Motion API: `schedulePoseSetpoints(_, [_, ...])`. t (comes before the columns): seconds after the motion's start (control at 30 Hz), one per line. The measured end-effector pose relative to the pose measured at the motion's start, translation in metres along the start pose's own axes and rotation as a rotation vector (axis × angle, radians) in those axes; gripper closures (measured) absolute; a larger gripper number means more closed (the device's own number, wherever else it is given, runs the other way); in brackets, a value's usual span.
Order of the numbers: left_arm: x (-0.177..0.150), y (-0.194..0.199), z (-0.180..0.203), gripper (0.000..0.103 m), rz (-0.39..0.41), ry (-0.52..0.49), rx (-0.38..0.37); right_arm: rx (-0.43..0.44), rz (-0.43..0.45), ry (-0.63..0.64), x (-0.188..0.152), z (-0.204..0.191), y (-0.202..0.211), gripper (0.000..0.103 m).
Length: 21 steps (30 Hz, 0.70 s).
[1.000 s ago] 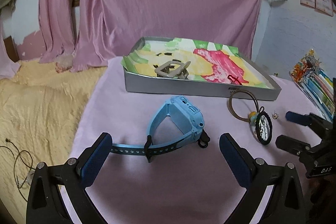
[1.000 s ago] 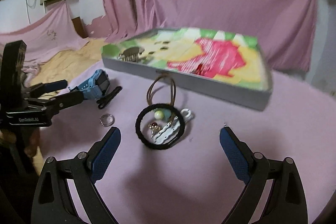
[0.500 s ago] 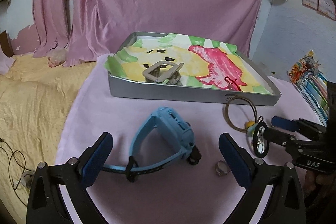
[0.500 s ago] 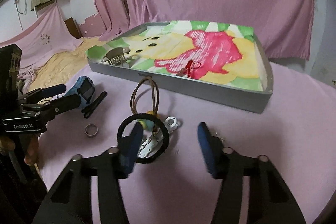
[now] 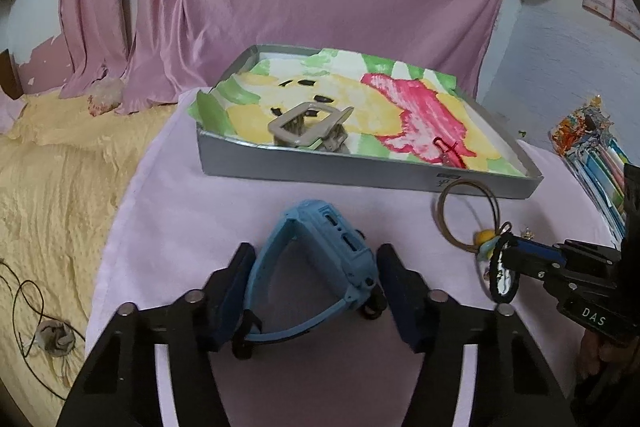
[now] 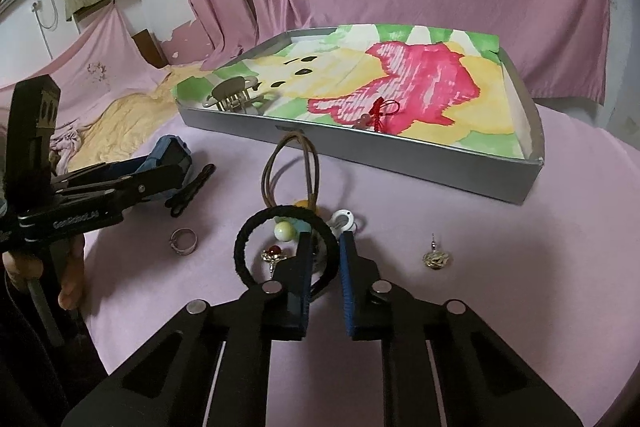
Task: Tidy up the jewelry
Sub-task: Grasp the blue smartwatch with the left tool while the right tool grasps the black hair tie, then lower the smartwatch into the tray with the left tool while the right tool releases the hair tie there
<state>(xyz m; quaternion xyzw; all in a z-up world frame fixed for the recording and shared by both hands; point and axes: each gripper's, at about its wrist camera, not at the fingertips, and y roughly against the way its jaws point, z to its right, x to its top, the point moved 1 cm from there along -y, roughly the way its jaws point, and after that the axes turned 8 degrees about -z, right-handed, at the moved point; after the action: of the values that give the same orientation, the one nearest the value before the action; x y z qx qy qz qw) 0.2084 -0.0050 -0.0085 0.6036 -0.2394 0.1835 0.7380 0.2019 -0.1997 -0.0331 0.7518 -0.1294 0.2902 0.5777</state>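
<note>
A blue smartwatch point(image 5: 320, 255) lies on the pink cloth, and my left gripper point(image 5: 316, 259) has its two pads pressed against the strap and the case. From the right wrist view the watch point(image 6: 168, 151) shows between those fingers. My right gripper point(image 6: 326, 243) is shut on the right side of a black hair band point(image 6: 244, 247); the left wrist view shows that band point(image 5: 502, 275) pinched in it. Behind stands the grey tray point(image 5: 360, 179) lined with painted paper. It holds a grey claw clip point(image 5: 308, 127) and a red cord charm point(image 5: 450, 153).
Loose on the cloth are a brown cord tie point(image 6: 292, 167), a silver ring point(image 6: 184, 241), a gold earring point(image 6: 436, 259), a red-stone piece point(image 6: 274, 253), a white clip point(image 6: 344, 219) and a black clip point(image 6: 192, 189). A yellow blanket point(image 5: 60, 187) lies left and stacked packets point(image 5: 600, 163) right.
My left gripper moved forward around the watch and closed on it. My right gripper advanced to the black hair band and closed from wide open onto its rim.
</note>
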Motion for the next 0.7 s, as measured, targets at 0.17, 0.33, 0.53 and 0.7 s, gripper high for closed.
schedulePoseSetpoints(0.17, [-0.001, 0.002, 0.000, 0.063, -0.012, 0.008, -0.029, 0.000, 0.027, -0.005, -0.002, 0.001, 0.004, 0.097])
schedulePoseSetpoints(0.33, [-0.003, 0.004, 0.005, 0.068, -0.014, -0.010, -0.029, 0.001, 0.063, -0.006, -0.003, 0.004, 0.015, 0.097])
schedulePoseSetpoints(0.53, [-0.001, 0.019, 0.008, 0.071, 0.041, 0.008, -0.079, 0.024, 0.125, -0.004, 0.000, 0.007, 0.033, 0.098])
schedulePoseSetpoints(0.7, [0.009, 0.032, 0.015, 0.071, 0.100, 0.017, -0.117, 0.048, 0.206, -0.030, 0.012, 0.013, 0.047, 0.098])
